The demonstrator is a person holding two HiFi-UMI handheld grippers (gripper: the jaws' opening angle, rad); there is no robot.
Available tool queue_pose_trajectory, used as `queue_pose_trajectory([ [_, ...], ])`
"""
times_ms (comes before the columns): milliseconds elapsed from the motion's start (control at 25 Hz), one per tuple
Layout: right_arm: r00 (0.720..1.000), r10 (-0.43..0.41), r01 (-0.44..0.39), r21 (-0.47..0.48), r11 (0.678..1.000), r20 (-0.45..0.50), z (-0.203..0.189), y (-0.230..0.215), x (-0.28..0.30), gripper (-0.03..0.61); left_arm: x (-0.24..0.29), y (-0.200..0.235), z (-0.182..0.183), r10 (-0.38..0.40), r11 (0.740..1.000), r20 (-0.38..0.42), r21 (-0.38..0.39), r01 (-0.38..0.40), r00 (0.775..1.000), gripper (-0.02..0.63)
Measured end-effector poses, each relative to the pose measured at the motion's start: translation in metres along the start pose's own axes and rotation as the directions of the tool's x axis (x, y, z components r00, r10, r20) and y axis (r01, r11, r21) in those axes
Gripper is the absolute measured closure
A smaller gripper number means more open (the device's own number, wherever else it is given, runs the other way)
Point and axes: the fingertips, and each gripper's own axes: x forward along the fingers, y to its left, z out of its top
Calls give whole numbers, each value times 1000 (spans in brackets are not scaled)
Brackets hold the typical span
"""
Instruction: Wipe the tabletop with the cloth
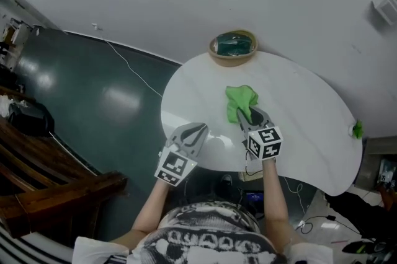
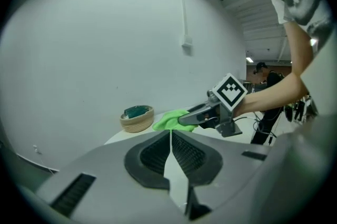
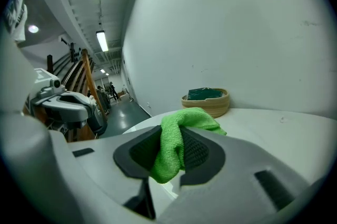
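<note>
Right claw [image 1: 247,117] pinches green cloth [image 1: 239,100] mid-worktop [image 1: 304,114]; left claw [image 1: 198,128] pressed together, empty, near front edge. Cloth's grasped; wiped extent unclear.

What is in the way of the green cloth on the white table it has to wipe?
Nothing visible blocks it. The right tool already grips the green cloth, and the white tabletop around it is bare. Only a woven basket sits at the far edge, beyond the cloth.
</note>
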Motion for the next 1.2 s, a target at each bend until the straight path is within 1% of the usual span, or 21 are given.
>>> queue_pose_trajectory([
  [160, 999, 24, -26, -30, 999, -41, 11, 1, 63, 483, 1, 33, -11, -9, 1000, -27, -13, 9, 1000, 601],
  [320, 990, 64, -76, -95, 993, -124, 15, 5, 124, 483, 7, 56, -23, -44, 999, -56, -12, 44, 997, 601],
  [480, 975, 89, -114, -113, 987, -205, 3, 3, 160, 483, 24, 76, -30, -74, 997, -61, -7, 73, 995, 601],
  [560, 968, 77, -106, -110, 988, -241, -8, -5, 167, 483, 33, 84, -27, -80, 997, -53, 4, 80, 995, 601],
  [720, 961, -5, -22, -95, 995, -277, -24, -43, 156, 483, 48, 93, -18, -99, 995, -35, 26, 100, 994, 601],
  [840, 953, -78, 52, -95, 994, -293, -29, -80, 134, 483, 58, 88, -14, -124, 992, -29, 27, 125, 992, 601],
  [1000, 933, -171, 148, -96, 984, -315, -40, -133, 97, 483, 71, 70, -9, -167, 985, -29, 33, 168, 986, 601],
  [1200, 905, -271, 266, -61, 962, -327, -59, -202, 39, 483, 90, 33, 0, -217, 974, -41, 60, 219, 975, 601],
])
